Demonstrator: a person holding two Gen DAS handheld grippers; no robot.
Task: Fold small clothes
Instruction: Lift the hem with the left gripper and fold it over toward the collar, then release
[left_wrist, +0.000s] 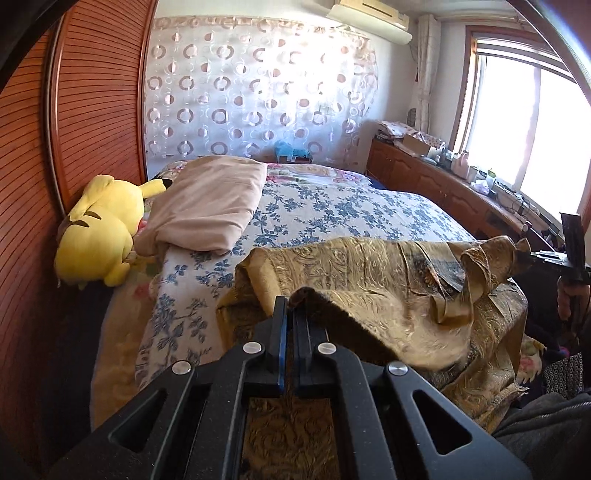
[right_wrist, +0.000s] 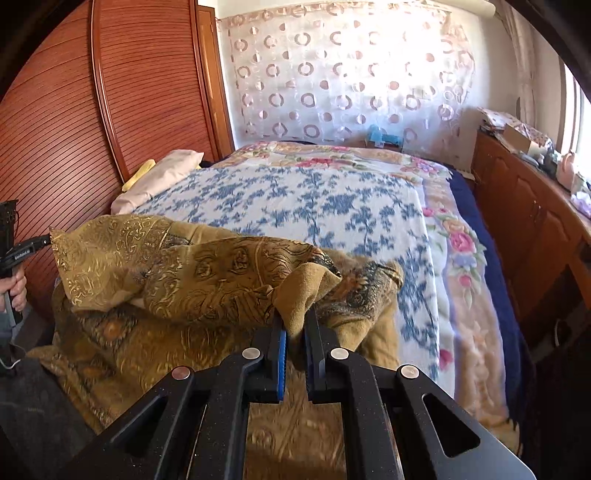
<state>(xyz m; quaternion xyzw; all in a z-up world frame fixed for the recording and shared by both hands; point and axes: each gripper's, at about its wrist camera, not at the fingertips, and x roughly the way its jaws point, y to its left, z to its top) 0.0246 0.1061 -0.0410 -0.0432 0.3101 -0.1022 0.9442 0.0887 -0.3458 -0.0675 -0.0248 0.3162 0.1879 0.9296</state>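
Observation:
A gold-brown patterned garment (left_wrist: 388, 280) lies partly lifted over the near end of the bed; it also shows in the right wrist view (right_wrist: 177, 273). My left gripper (left_wrist: 291, 302) is shut on one edge of the garment and holds it up. My right gripper (right_wrist: 295, 317) is shut on another bunched edge of the same garment. Each gripper shows small in the other's view, the right one at the far right (left_wrist: 535, 254) and the left one at the far left (right_wrist: 48, 240), both pinching the cloth.
The bed carries a blue floral blanket (left_wrist: 332, 206) over a pink floral cover (right_wrist: 465, 258). A beige pillow (left_wrist: 214, 199) and a yellow plush toy (left_wrist: 96, 229) lie by the wooden headboard (left_wrist: 74, 110). A wooden cabinet (right_wrist: 528, 221) with clutter runs along the right.

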